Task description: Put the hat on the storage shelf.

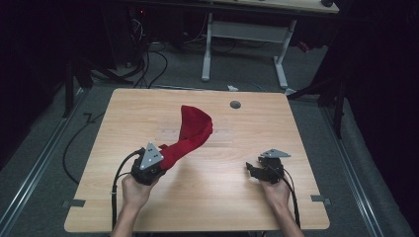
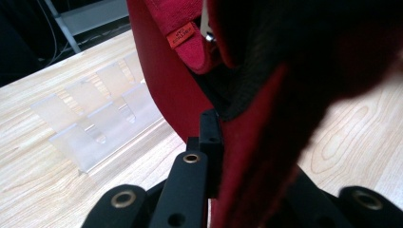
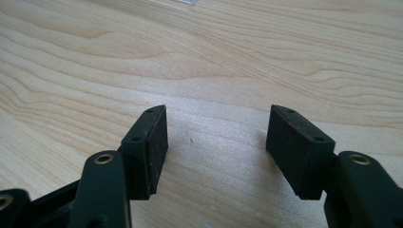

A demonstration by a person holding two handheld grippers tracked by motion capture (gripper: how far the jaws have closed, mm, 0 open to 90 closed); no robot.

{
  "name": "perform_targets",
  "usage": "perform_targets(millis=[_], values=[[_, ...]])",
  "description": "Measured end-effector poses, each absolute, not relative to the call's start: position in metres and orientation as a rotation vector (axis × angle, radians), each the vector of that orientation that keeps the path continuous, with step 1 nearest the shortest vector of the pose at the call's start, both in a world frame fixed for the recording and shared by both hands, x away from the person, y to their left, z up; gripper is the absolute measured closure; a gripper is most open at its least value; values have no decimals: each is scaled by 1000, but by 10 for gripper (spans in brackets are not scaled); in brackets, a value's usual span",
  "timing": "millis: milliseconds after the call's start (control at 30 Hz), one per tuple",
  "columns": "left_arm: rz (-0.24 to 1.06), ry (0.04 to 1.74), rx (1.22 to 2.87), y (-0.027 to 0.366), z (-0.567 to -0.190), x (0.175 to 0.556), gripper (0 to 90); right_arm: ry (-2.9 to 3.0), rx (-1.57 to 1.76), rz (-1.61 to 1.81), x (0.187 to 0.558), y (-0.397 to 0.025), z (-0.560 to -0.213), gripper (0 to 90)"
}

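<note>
Here, the left gripper (image 1: 159, 160) is clamped on one red cloth (image 1: 193, 131), its jaws pinching the fabric at the lower end while the rest rises in a curved band above the middle of the wooden table (image 1: 123, 207). In the left gripper view, the cloth (image 2: 266, 142) carries a single orange label (image 2: 182, 35) and hangs in front of one clear plastic rack (image 2: 95, 118) lying on the tabletop. The right gripper (image 1: 253, 169) hovers low over bare wood well apart from the cloth, jaws spread wide and holding nothing. Two hands enter from the near edge: the left hand (image 1: 134, 190) angled toward the centre, the right hand (image 1: 276, 190) pointing its gripper leftward.
</note>
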State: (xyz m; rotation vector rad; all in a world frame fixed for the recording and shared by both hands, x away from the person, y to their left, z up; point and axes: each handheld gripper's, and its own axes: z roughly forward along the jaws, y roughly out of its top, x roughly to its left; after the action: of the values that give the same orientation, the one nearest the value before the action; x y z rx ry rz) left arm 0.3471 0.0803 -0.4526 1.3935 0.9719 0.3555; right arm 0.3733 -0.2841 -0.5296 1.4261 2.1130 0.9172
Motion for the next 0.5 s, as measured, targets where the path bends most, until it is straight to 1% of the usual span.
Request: perform_targets(millis=[133, 500], values=[[327, 994, 1354, 88, -446, 351, 856, 2108, 1394, 892, 373, -281, -531, 394], [302, 1041, 1259, 108, -431, 362, 855, 2105, 1403, 891, 376, -279, -531, 385]])
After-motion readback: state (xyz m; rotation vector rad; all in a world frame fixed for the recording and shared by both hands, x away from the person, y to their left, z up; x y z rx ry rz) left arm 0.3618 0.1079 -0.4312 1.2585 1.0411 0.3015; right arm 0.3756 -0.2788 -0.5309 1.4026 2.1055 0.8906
